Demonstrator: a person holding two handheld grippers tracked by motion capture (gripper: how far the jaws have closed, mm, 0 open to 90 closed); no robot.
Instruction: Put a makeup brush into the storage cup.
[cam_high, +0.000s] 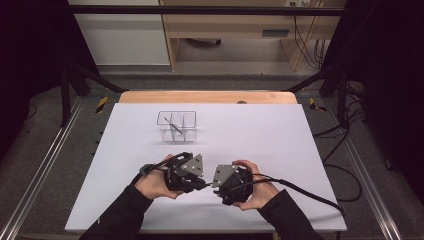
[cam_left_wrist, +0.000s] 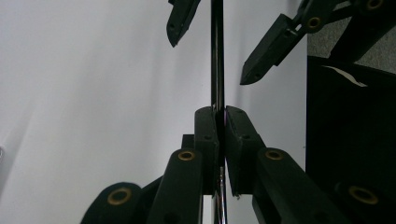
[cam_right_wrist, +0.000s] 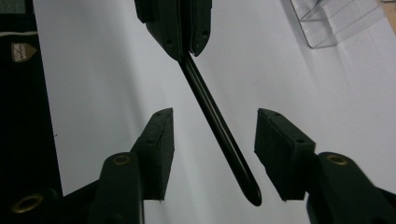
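Observation:
A thin black rod (cam_left_wrist: 216, 56) (cam_right_wrist: 201, 93) is clamped at one end by my left gripper (cam_left_wrist: 222, 121) (cam_high: 202, 182), jaws pressed together on it. Its free end reaches between the jaws of my right gripper (cam_right_wrist: 215, 126) (cam_high: 214, 184), which stand apart on either side without touching it. In the left gripper view, the right gripper (cam_left_wrist: 209, 60) faces mine with the rod running up between its two fingers. The right gripper view looks at the left gripper (cam_right_wrist: 187, 53) from the front. Both grippers meet tip to tip low over the near middle of the white table (cam_high: 280, 145).
A clear plastic divided box (cam_high: 176, 125) (cam_right_wrist: 327, 23) stands on the white sheet beyond the grippers, with a thin dark stick (cam_high: 175, 125) leaning inside. Cables (cam_high: 305, 192) trail off to the right. Black frame posts flank the table.

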